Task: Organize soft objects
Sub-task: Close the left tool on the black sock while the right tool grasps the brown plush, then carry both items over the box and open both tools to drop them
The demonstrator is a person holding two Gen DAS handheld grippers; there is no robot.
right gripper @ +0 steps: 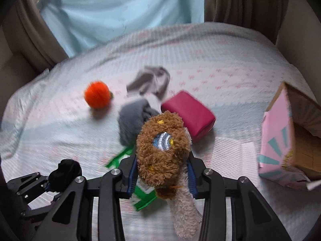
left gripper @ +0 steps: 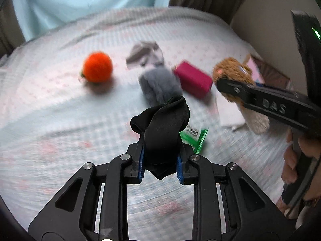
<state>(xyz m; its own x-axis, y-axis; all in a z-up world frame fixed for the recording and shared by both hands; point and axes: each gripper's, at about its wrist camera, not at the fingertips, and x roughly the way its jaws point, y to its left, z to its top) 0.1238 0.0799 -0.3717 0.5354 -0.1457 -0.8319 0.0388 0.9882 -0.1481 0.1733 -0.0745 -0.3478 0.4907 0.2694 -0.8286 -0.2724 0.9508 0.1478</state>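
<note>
Clamped between the blue pads of my left tool [left gripper: 160,160] is a black sock [left gripper: 162,124], bunched, its long axis running up and away from the camera toward the far edge of the bed [left gripper: 50,120]. My right tool [right gripper: 160,172] is closed on a brown plush toy [right gripper: 162,146]; its fuzzy brown end points away from me and a pale cream end hangs down toward the camera, so it stands roughly upright in the grip. Both are lifted off the bedspread.

On the bed, near its middle, I see an orange pom-pom ball [left gripper: 98,67] to the left, a grey fluffy sock [left gripper: 158,86] with a grey-and-white sock [left gripper: 146,55] just behind it, and a magenta pouch [left gripper: 193,81] just beside them on the right. Green packaging [left gripper: 195,138] lies below the tools. At the right edge of the bed a pink cardboard box [right gripper: 280,136] lies open, with white paper [right gripper: 230,152] between it and the pouch.
</note>
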